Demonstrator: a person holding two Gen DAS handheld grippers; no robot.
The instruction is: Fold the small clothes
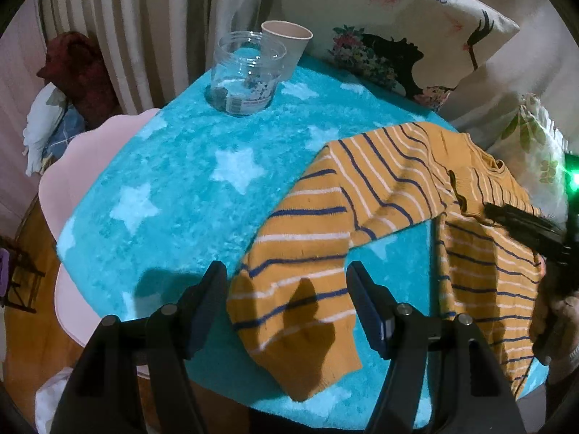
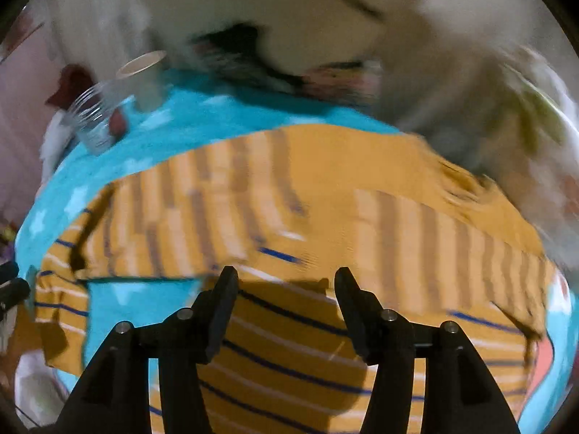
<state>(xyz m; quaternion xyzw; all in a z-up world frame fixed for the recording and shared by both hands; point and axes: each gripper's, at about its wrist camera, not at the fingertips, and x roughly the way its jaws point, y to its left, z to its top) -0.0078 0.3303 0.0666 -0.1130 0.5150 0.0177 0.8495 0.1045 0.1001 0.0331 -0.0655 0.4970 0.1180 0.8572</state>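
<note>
My left hand-held gripper point(image 1: 286, 289) hangs wide open over 1 sleeve of the striped sweater point(image 1: 380, 195), which lies on the teal star-print cloth point(image 1: 173, 195). My right hand-held gripper point(image 2: 286, 289) (view blurred) is also spread wide, above the sweater's body.

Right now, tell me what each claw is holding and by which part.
Nothing is held. The left claw stands open over the sleeve cuff of the striped sweater, and the right claw stands open above the sweater's body, neither closed on the fabric.
</note>
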